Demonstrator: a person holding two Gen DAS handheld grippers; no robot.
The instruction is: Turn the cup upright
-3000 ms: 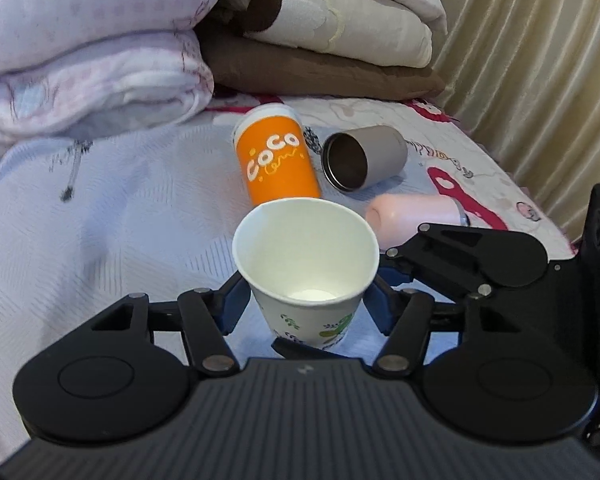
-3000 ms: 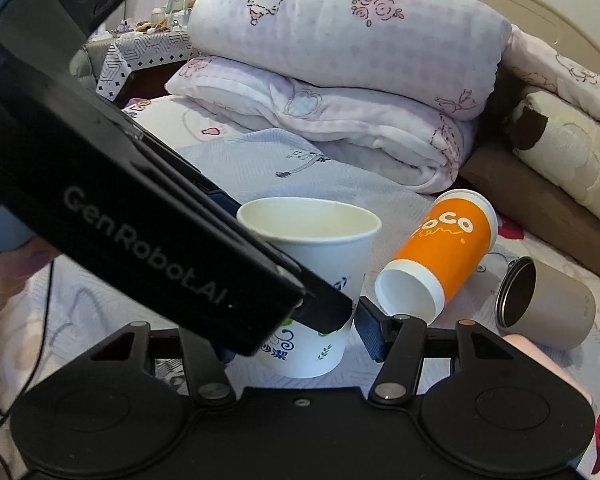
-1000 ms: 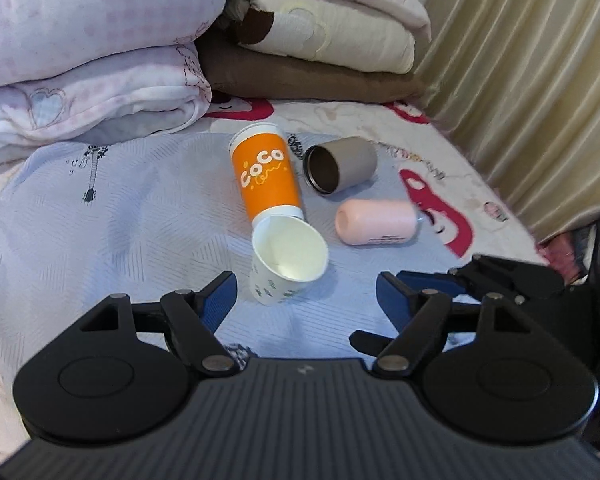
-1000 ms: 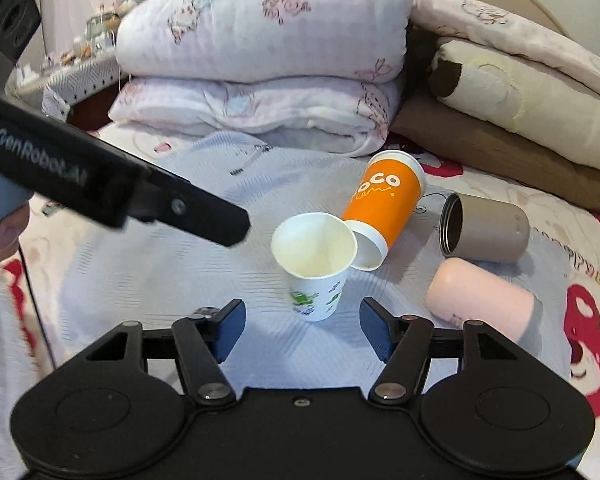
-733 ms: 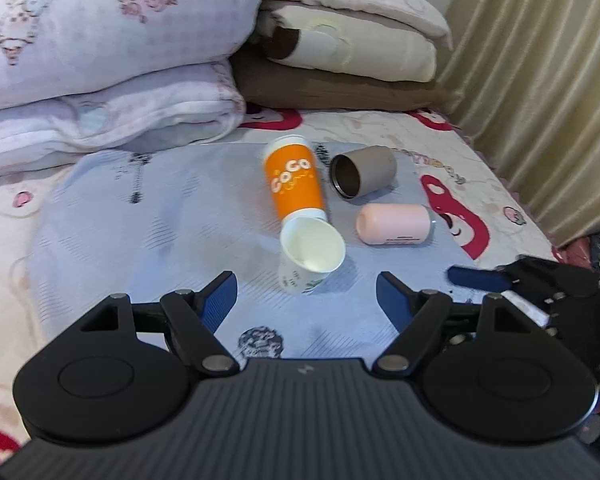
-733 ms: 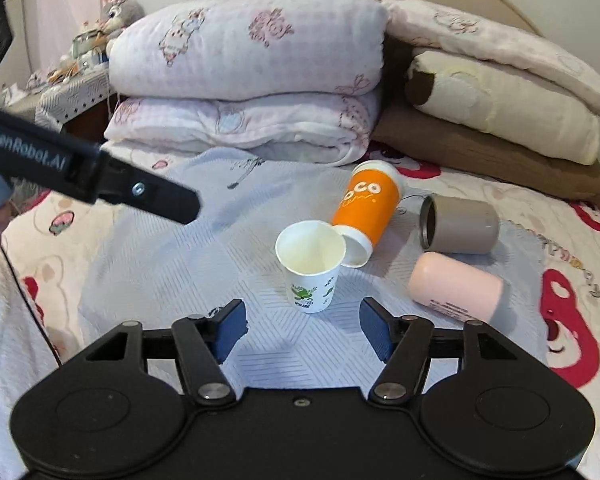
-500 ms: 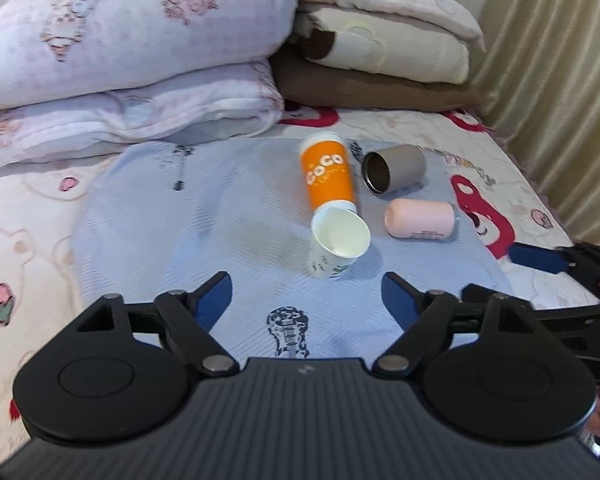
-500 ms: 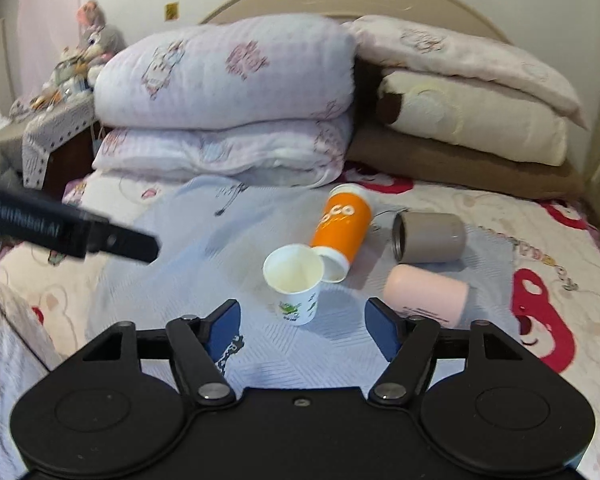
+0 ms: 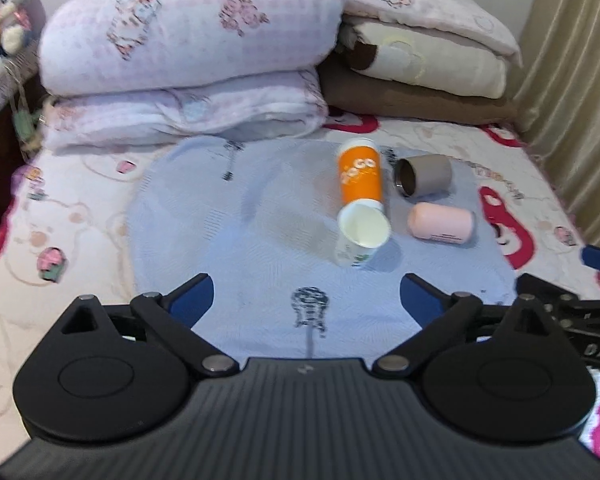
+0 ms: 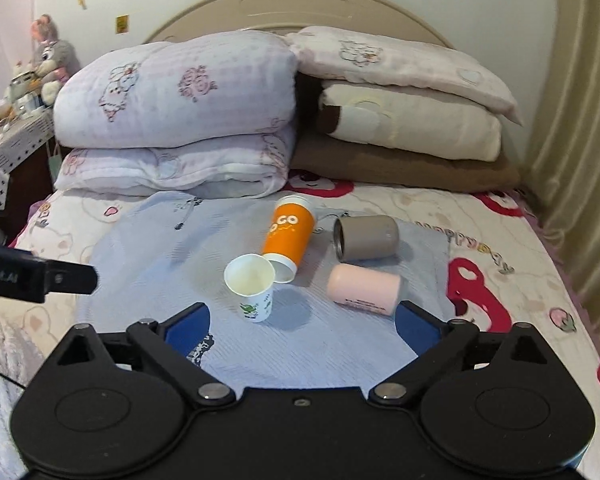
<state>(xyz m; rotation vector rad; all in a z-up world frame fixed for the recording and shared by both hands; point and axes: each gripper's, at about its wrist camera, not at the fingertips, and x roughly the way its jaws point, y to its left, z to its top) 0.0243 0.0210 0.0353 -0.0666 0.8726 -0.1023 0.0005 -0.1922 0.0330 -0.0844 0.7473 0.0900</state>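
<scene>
Left gripper [image 9: 306,294]: fingers [image 9: 192,294] spread wide, nothing between them, held above the pale blue cloth [image 9: 220,220] and well back from the cups. Right gripper [image 10: 302,320]: fingers [image 10: 188,326] likewise spread apart and empty, also drawn back over the near edge of the cloth [image 10: 340,340].

Ahead of both, standing upright on the cloth with its mouth up: white paper cup [image 9: 360,236] [image 10: 252,284] with a green print on its side, free of either gripper. Right behind it, lying on its side: orange cup [image 9: 360,178] [image 10: 288,234], its open white rim touching or just beside the paper cup's lip. To the right of the orange one, also on its side: grey metal cup [image 9: 424,174] [image 10: 366,238], dark mouth turned toward the orange cup. Nearer than the grey one and just beside it: pink cup [image 9: 440,224] [image 10: 364,288], lying flat.

Farther back: folded quilts [image 10: 176,120] stacked against a curved headboard [image 10: 292,8], brown and cream bedding [image 10: 408,132] beside them. At far right, curtains [image 10: 580,120].
</scene>
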